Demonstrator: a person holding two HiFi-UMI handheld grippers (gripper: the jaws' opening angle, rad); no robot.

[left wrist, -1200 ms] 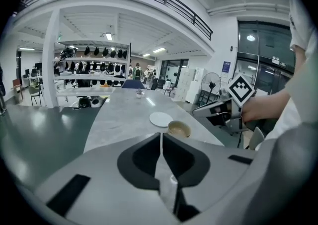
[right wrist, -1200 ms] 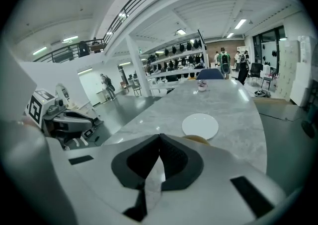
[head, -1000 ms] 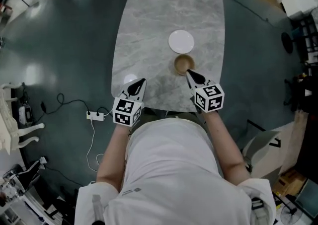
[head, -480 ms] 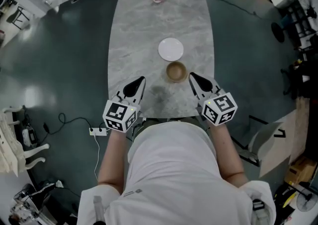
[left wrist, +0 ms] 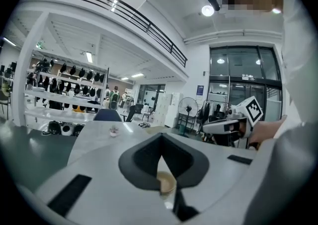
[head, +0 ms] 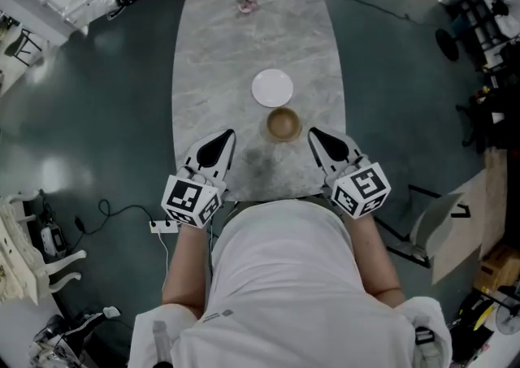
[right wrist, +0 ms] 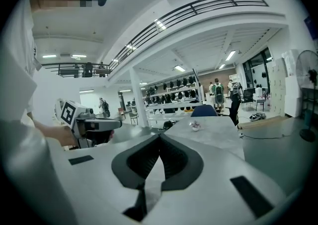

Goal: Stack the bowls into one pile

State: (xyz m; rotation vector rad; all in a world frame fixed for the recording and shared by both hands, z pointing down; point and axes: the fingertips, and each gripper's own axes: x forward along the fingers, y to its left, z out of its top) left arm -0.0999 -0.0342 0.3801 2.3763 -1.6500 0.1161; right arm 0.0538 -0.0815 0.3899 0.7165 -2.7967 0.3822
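Head view: nearest you, both claws are over the near end of the grey marble table [head: 213, 66]. Your left gripper [head: 228, 134] and right gripper [head: 312, 132] each have their jaws pressed together, with nothing in them. Between their tips and slightly beyond sits the brown bowl [head: 283, 123], unstacked. The white bowl [head: 272, 87] lies just past it. A small pink object [head: 246, 6] rests at the far end.
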